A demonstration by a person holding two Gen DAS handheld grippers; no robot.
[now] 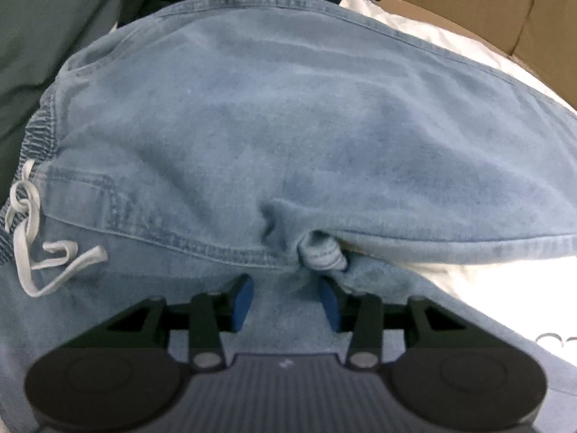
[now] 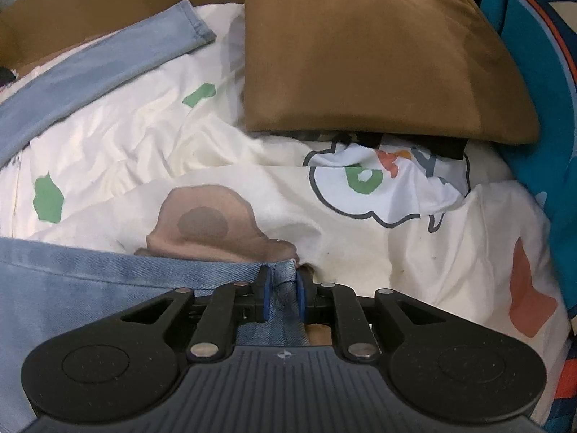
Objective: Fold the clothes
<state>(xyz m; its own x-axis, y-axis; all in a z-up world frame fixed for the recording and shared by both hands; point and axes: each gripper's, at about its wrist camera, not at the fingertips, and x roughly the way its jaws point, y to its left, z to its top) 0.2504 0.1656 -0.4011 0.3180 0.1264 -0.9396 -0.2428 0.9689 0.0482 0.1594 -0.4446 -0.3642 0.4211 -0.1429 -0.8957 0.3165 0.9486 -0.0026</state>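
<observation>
- The work surface is a bed covered by a white sheet (image 2: 119, 144) printed with green blobs, brown shapes and cartoon figures; it is rumpled into soft ridges.
- Nearest in the left wrist view, the left gripper (image 1: 286, 301) points steeply down over light-blue denim, its blue-padded fingers (image 1: 242, 305) standing apart at a middling width with only flat cloth showing between them; no pad presses on it.
- Just past the fingertips sits a small bunched knot of denim (image 1: 322, 252), where two stitched hems meet.
- The jeans (image 1: 288, 126) fill most of this view, lying broad and flat; the long axis runs left to right, with the elastic waistband at the left edge and the leg running off to the right.
- A white drawstring (image 1: 39, 252) trails loose over the denim by the waistband.
- Beyond the jeans lie dark garments (image 1: 54, 36) at upper left and a cardboard box (image 1: 487, 11) at upper right.
- Nearest in the right wrist view, the right gripper (image 2: 283, 294) has its jaws drawn narrow, pinching a fold of the jeans' hem edge (image 2: 283, 281) between its pads.
- From that pinch the denim spreads to the left and toward the camera.
- Farther off, a jeans leg (image 2: 108, 61) lies as a long strip slanting from lower left up to its hemmed cuff at upper right.
- At the far side rests a folded brown cloth (image 2: 378, 54), atop darker items, with a teal patterned fabric (image 2: 533, 72) just beside it on the right.
</observation>
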